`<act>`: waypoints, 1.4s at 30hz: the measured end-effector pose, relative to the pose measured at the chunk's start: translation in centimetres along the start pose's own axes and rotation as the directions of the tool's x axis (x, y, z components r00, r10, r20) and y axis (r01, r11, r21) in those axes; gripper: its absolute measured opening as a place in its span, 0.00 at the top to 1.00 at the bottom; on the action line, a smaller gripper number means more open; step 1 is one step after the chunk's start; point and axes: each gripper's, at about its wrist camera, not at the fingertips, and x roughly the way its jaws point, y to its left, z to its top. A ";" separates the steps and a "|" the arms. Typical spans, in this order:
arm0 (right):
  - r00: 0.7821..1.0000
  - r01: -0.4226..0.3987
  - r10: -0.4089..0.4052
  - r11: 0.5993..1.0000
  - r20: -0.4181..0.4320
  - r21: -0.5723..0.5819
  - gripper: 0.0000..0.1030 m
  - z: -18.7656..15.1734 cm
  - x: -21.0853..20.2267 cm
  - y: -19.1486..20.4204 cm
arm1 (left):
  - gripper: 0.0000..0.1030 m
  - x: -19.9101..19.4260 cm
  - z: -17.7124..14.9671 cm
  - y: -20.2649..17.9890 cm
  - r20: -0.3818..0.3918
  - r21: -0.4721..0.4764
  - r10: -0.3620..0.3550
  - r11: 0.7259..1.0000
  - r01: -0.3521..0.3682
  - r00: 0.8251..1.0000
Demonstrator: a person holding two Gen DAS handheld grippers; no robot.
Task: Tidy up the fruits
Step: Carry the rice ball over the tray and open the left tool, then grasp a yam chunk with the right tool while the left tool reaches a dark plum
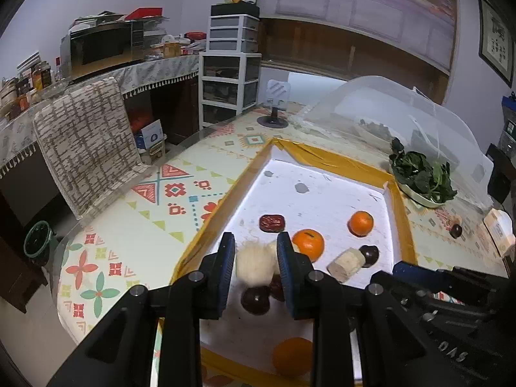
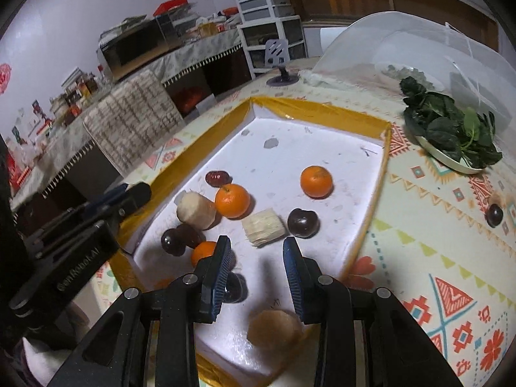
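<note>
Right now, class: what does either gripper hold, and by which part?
Nothing: left gripper and right gripper hover empty above the tray.

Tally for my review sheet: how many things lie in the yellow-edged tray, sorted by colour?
Oranges: 3
Dark round fruits: 3
Red-brown dates: 2
Pale pieces: 3
Total: 11

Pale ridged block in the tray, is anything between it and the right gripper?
Nothing visible does. The pale ridged block lies just ahead of the right gripper; an orange and a dark round fruit flank it, off the direct line.
</note>
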 end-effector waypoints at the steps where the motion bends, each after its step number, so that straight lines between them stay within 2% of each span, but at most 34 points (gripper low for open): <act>1: 1.000 0.004 -0.004 1.000 -0.002 -0.003 0.64 0.0 0.2 0.1 | 0.75 0.0 0.0 0.1 0.001 -0.001 0.002 1.000 -0.002 1.000; 6: 1.000 0.014 -0.014 1.000 -0.011 -0.006 0.65 0.0 1.1 0.2 | 0.53 0.0 0.1 0.3 0.012 -0.015 0.014 1.000 -0.014 1.000; 11: 1.000 0.002 -0.002 1.000 -0.001 0.002 0.64 0.0 1.0 0.2 | 0.42 -0.2 0.3 0.2 0.022 -0.016 0.017 1.000 -0.016 1.000; 15: 0.999 -0.010 0.010 1.000 0.033 0.001 0.53 0.1 0.0 0.2 | 0.40 -0.4 0.4 -0.3 0.027 -0.008 0.017 1.000 -0.017 0.999; 22: 0.997 -0.025 0.023 1.000 0.079 0.017 0.52 0.1 -2.1 -0.6 | 0.32 -1.5 0.8 -1.4 0.046 0.007 0.026 1.000 -0.026 0.999; 25: 0.995 -0.022 0.018 0.999 0.097 0.037 0.48 -0.2 -3.0 -1.7 | 0.28 -2.2 0.9 -2.3 0.058 0.021 0.032 0.999 -0.033 0.998; 32: 0.989 0.002 -0.019 0.993 0.146 0.114 0.47 -1.6 -6.5 -6.1 | 0.27 -4.3 1.2 -5.2 0.095 0.069 0.006 0.998 -0.012 0.995; 37: 0.979 0.075 -0.111 0.976 0.170 0.206 0.43 -4.0 -10.1 -11.7 | 0.23 -5.7 1.3 -7.4 0.106 0.088 -0.061 0.995 0.052 0.993; 42: 0.965 0.152 -0.214 0.927 0.150 0.344 0.43 -6.7 -13.1 -18.8 | 0.23 -6.2 1.0 -10.6 0.096 0.125 -0.134 0.985 0.121 0.986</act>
